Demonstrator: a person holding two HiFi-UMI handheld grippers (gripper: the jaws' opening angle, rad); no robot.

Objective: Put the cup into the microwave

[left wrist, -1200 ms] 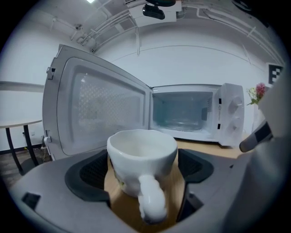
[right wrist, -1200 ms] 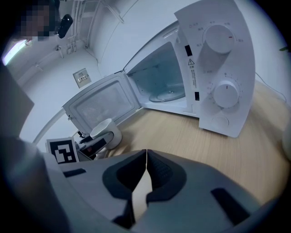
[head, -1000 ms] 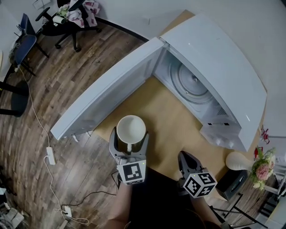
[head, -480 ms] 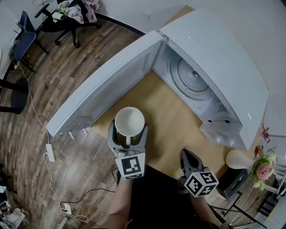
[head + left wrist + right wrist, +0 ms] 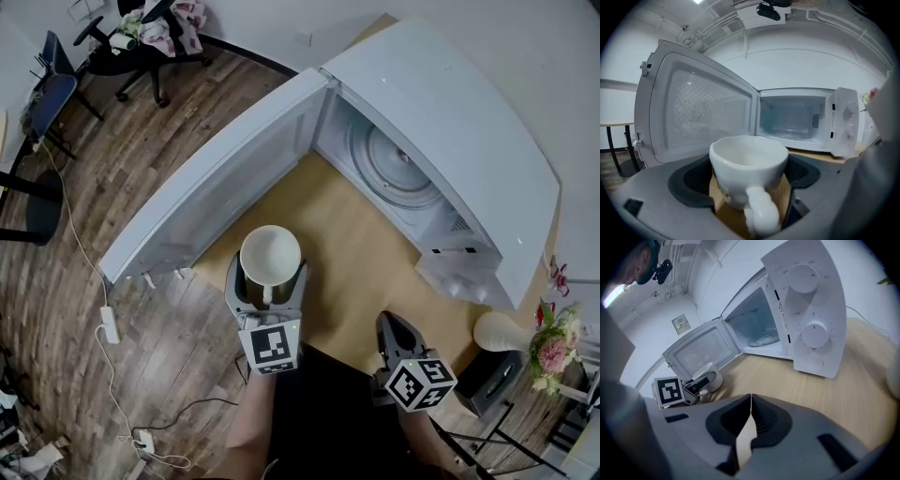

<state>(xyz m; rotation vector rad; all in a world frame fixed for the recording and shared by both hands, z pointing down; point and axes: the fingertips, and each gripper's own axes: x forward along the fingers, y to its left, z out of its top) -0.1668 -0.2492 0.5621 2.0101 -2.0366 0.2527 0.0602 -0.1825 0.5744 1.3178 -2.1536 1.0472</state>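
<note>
Pale wood tabletop mid-frame, and I've got the glossy white ceramic cup clamped in my left gripper (handle toward me), short of the boxy microwave, whose door is swung wide. Right gripper is pinched closed and empty, lower right.

table: light wood, bare patch in the middle
floor: dark planks, left
office chair: black, far left, clothes on it
power strip: white, on floor, left
vase: white, near right
flowers: just right of vase
</note>
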